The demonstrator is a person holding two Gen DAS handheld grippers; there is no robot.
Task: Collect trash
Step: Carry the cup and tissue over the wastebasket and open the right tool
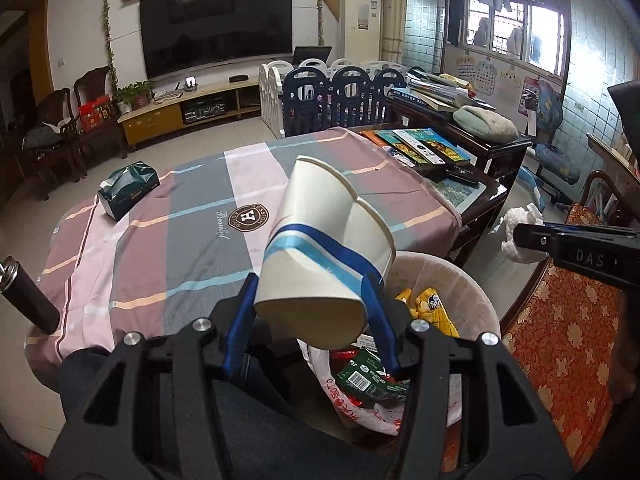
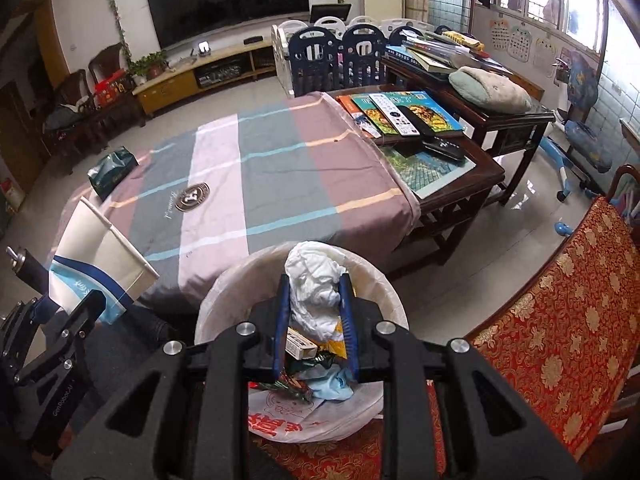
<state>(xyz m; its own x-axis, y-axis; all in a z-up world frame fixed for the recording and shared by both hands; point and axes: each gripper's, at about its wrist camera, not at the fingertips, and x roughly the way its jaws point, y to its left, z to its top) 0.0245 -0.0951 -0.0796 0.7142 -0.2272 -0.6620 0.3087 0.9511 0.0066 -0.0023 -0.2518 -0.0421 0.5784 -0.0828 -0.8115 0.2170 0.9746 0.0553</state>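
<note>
Drop step: your left gripper (image 1: pixel 310 300) clamped the paper cup (image 1: pixel 324 248), your right gripper (image 2: pixel 314 312) the crumpled tissue (image 2: pixel 314 280); bin (image 2: pixel 224 296) at 6 o'clock; release next.

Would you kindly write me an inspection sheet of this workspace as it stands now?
Surface: table under a striped cloth, mostly bare.
Job's things: dented paper cup in the left gripper, at the near-left rim of the bin; crumpled tissue in the right gripper, over the bin. The bin already holds wrappers and a printed bag.
Clutter: tissue pack on the far left corner; dark bottle at the left edge.
Grippers: both shut on their loads.
Cables: nothing seen.
Surroundings: red patterned chair right of the bin; side table with books and remotes; television on the far wall.
</note>
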